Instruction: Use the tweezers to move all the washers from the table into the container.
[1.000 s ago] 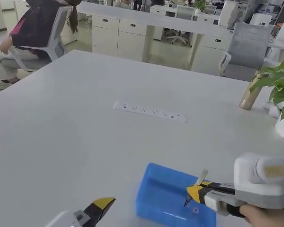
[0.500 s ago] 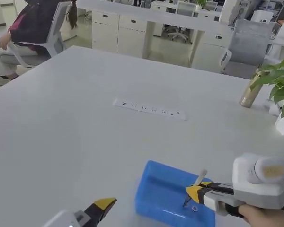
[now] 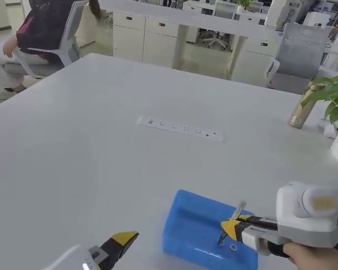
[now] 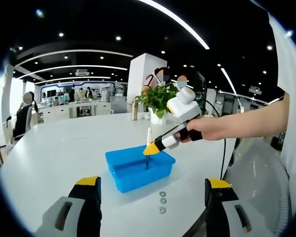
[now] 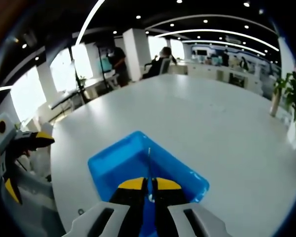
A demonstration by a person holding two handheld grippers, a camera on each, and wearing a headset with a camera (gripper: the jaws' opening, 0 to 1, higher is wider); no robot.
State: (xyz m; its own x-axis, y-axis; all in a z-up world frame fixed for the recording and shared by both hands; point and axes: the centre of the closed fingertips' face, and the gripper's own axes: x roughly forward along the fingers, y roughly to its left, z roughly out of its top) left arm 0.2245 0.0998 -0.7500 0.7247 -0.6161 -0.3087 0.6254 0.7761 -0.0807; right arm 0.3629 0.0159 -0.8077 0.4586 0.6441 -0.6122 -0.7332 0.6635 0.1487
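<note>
At the lower left of the head view, the left tool (image 3: 121,242) hangs above the smooth, pale grey tabletop (image 3: 101,140). Its yellow-tipped jaws are spread wide with nothing between them. A flat white power strip (image 3: 180,130) lies far out at mid-table, with wide bare surface all around it.

To the right sits the container (image 3: 186,225), a shallow rectangular tray of glossy blue plastic with rounded corners, set near the tabletop's near edge. Three small metal ring washers (image 4: 162,200) lie in a short row on the tabletop just off the container's corner, seen in the left gripper view.

Further right, the right tool (image 3: 228,227) has its jaws pressed together on the slim metal tweezers (image 3: 232,221), tips pointing down inside the container. A small ring beneath them may be a washer, though it is blurred. At the far right edge stand a metallic bottle (image 3: 300,112) and a leafy plant (image 3: 335,101).
</note>
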